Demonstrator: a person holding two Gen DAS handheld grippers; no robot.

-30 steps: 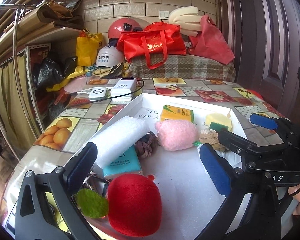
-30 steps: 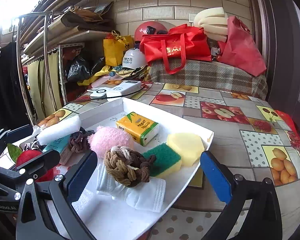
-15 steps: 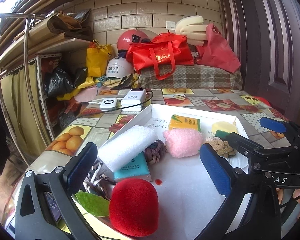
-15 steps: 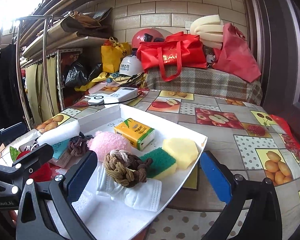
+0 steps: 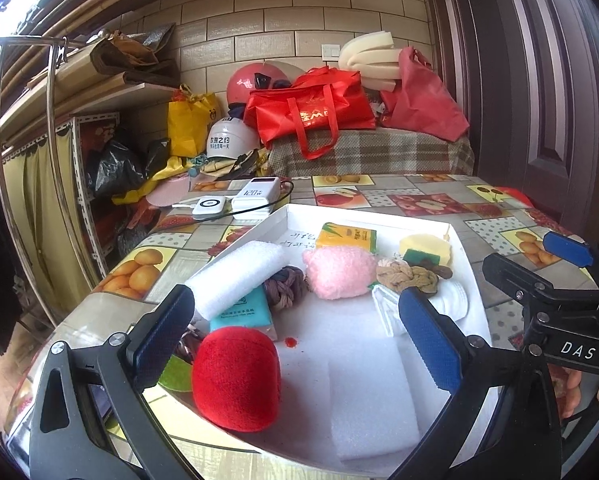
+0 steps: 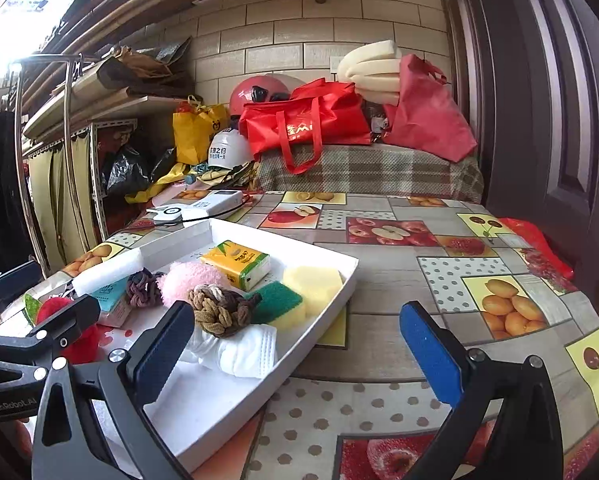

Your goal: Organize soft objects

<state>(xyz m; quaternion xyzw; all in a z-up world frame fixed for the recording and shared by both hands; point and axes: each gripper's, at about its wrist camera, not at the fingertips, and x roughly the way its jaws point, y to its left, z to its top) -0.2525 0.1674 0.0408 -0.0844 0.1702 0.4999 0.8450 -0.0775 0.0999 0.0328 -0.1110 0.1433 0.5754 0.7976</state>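
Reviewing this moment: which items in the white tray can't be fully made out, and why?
- Cords beside the red plush: left wrist view, hidden by the left gripper finger.
- Face masks: right wrist view, partly covered by the brown knot.
- Handwriting on the tray floor: too small to read.
- Teal packet: half under the foam block.

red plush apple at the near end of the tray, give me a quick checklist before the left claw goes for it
1. Left claw open: ok, jaws wide and empty.
2. Red plush apple between the jaws: not ok, it sits nearer the left pad.
3. Apple free on top: ok, nothing lies on it.
4. Right claw clear of it: ok, open and empty at the tray's right side.
5. Apple free of the teal tissue pack behind: cannot tell.
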